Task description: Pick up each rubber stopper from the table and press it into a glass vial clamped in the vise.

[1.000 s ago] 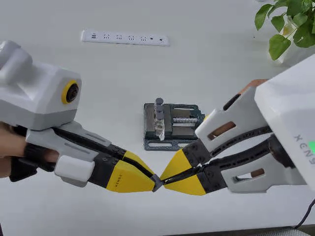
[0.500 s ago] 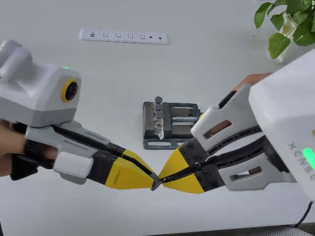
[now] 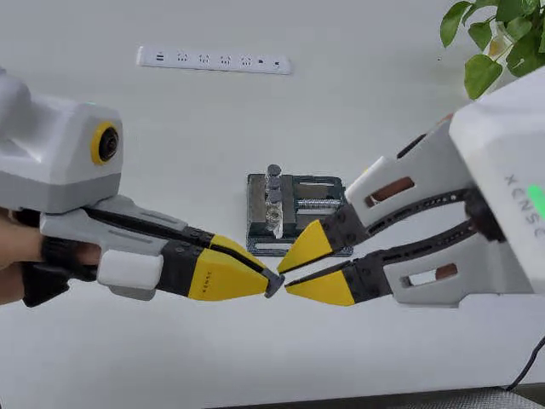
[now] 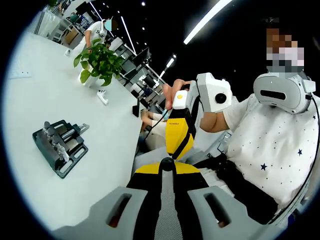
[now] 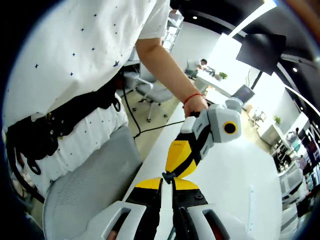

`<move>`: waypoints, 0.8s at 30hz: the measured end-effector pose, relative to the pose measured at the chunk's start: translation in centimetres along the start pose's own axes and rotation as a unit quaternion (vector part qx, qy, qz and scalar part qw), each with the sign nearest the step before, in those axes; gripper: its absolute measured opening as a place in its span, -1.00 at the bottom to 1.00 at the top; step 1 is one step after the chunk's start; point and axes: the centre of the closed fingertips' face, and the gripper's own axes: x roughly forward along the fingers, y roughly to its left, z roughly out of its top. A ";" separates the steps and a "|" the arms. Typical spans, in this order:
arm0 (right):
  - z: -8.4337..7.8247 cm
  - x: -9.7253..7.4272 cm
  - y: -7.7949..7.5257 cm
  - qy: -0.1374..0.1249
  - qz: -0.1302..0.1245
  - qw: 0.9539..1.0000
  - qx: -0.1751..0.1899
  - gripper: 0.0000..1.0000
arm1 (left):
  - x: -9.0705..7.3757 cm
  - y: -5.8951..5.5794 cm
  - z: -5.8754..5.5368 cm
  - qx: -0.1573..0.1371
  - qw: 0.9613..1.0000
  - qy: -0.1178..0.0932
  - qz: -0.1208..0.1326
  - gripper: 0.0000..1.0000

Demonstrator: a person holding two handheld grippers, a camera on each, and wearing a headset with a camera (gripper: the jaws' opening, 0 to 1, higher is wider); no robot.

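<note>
**Left tool** (image 3: 267, 282): enters the head view from 9 o'clock. Its yellow jaws are closed on one small dark rubber stopper (image 3: 274, 286), pinched at the very tips above the white worktop (image 3: 170, 145). In the left gripper view the stopper (image 4: 167, 164) sits as a dark knob between the tips.

**Right tool** (image 3: 285, 279): enters from 3 o'clock, jaws parted to a narrow wedge. Its tips are just beside the stopper; whether they touch it cannot be told.

**Vise** (image 3: 302, 217): dark, flat on the worktop at 12 o'clock of the meeting tips, partly behind the right tool's upper jaw.

**Glass vials** (image 3: 275, 204): a short row clamped upright in the vise. The far ones have dark caps; the nearest looks like clear glass.

**Power strip** (image 3: 213, 60): white, at 11 o'clock, well apart from the vise.

**Plant** (image 3: 502, 38): green leaves, at 1 o'clock.
</note>
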 end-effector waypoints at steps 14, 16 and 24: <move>-1.0 -2.4 -4.3 -0.165 -0.098 0.942 0.277 -0.74 | 0.2 1.1 4.1 0.213 0.962 -0.090 0.144 -0.92; -1.1 -2.8 -4.7 -0.190 -0.102 0.927 0.307 -0.73 | 0.2 1.0 4.4 0.221 0.958 -0.099 0.154 -0.92; 0.8 -4.0 -5.1 -0.292 -0.078 0.877 0.373 -0.72 | 0.2 -1.2 7.0 0.232 0.947 -0.164 0.148 -0.92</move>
